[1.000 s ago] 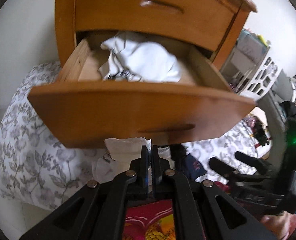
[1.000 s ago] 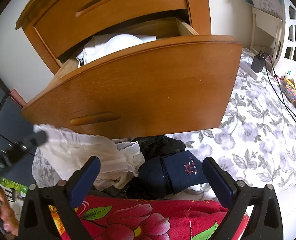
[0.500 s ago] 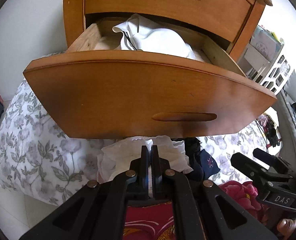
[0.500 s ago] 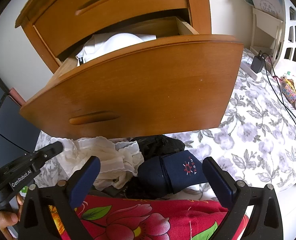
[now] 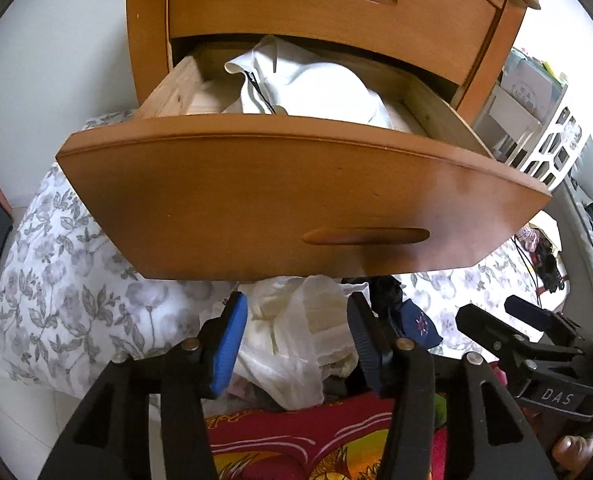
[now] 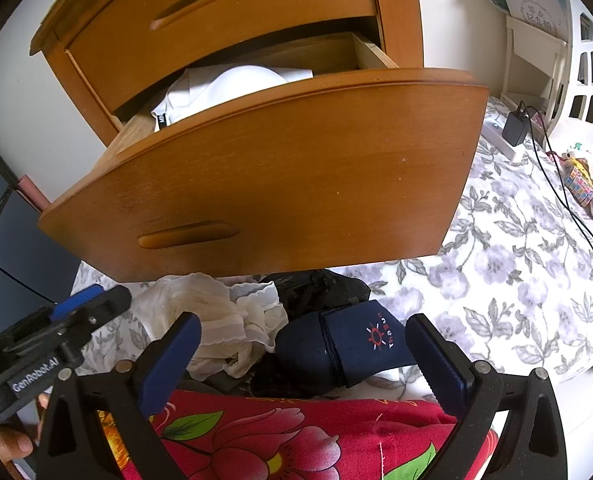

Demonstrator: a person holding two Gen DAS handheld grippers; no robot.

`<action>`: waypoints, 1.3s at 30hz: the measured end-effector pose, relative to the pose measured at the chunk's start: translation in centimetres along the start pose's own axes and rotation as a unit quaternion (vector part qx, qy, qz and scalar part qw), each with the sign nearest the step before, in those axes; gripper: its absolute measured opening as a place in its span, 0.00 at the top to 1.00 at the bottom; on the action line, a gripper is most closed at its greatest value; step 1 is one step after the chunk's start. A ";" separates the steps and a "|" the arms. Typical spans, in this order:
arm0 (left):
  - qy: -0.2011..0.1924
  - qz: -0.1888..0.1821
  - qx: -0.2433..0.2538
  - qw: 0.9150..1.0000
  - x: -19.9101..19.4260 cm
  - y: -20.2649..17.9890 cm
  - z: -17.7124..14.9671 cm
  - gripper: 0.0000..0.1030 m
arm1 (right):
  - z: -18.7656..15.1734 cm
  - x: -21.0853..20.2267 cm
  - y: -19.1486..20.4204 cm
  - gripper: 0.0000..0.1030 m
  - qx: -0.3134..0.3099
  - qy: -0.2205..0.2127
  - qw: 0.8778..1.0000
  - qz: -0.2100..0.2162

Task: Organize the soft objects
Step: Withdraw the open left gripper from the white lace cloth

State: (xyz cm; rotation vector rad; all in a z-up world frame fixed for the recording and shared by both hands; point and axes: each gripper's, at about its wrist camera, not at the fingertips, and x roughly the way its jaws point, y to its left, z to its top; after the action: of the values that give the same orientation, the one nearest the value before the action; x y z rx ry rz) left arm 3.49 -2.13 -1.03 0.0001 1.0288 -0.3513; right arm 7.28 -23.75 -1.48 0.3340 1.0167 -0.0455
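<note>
- Overhead, the open drawer (image 5: 296,196) juts from the wooden nightstand (image 6: 256,12) with a white garment (image 5: 308,84) already inside, presumably left out to take more.
- Below it, on the floral bedspread (image 6: 516,280), lies the pile: cream lace cloth (image 5: 296,336), navy sock (image 6: 356,344), red floral fabric (image 6: 296,440).
- Left gripper (image 5: 296,340) stands wide open astride the cream cloth, holding nothing; half a second ago its tips were pressed together.
- Right gripper (image 6: 302,354) hangs wide open and empty around the sock, unchanged.

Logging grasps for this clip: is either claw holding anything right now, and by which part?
Nothing is held. The left claw is open around the cream cloth; the right claw is open too.
</note>
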 end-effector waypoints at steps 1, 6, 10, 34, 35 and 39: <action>0.000 0.000 -0.001 1.000 0.0 0.1 0.0 0.43 | 0.0 0.0 0.0 0.00 0.000 0.000 1.000 0.000; 0.001 0.009 -0.009 1.000 -0.1 0.3 -0.1 0.34 | 0.0 0.0 0.0 0.00 0.000 0.000 1.000 -0.001; -0.005 0.009 -0.026 1.000 -0.5 0.8 -0.1 0.27 | 0.0 0.0 0.0 0.00 0.000 0.000 1.000 -0.001; -0.108 0.007 -0.068 0.992 -3.9 3.4 -0.3 0.06 | 0.1 -0.2 0.1 0.00 -0.005 0.001 1.000 -0.004; -0.114 0.006 -0.069 0.991 -4.1 3.5 -0.3 0.06 | 0.1 -0.2 0.1 0.00 -0.005 0.003 1.000 -0.002; -0.123 0.009 -0.066 0.990 -4.5 3.6 -0.3 0.06 | 0.1 -0.3 0.2 0.00 -0.009 0.001 1.000 0.002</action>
State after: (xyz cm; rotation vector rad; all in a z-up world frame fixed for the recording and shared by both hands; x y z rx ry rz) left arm 2.17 2.55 1.96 -0.1488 0.8059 -0.2583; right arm 7.24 -23.65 -1.08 0.3198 1.0188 -0.0327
